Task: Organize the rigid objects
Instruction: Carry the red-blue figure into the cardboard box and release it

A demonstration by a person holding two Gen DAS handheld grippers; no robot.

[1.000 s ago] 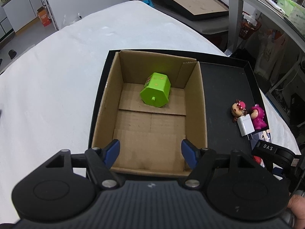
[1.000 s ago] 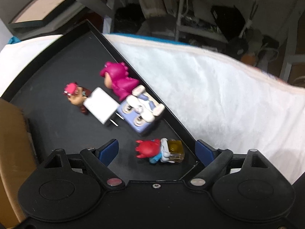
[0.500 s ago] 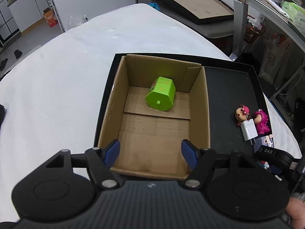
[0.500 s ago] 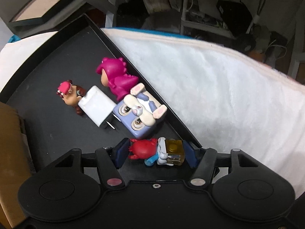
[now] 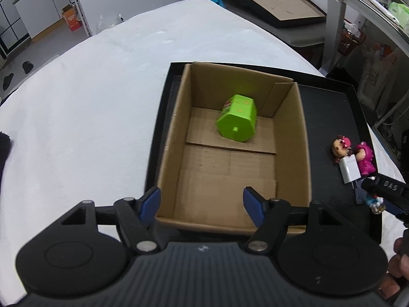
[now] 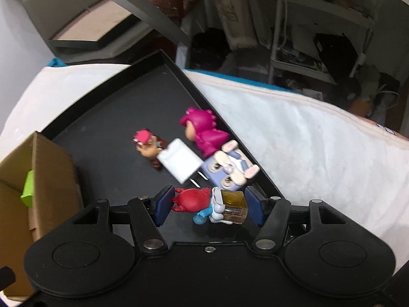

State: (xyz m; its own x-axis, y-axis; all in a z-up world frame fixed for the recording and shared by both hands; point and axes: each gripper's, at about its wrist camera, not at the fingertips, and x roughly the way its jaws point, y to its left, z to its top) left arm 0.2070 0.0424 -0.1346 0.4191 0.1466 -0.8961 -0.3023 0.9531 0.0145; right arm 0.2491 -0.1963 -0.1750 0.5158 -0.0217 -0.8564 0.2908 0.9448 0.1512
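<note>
The right gripper (image 6: 208, 206) clamps the red-headed figurine (image 6: 204, 202) close against the black tray's (image 6: 107, 117) right rim. The left gripper (image 5: 202, 199), jaws wide and empty, hangs over the cardboard box's (image 5: 304, 153) near edge; the green toy (image 5: 236, 121) lies toward its far wall, bare floor before it.

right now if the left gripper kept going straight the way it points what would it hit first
Most likely the bare floor of the cardboard box, just past its near wall. The left gripper stands open and empty above that edge. The green toy lies farther back, probably beyond the line, though depth is uncertain.
</note>
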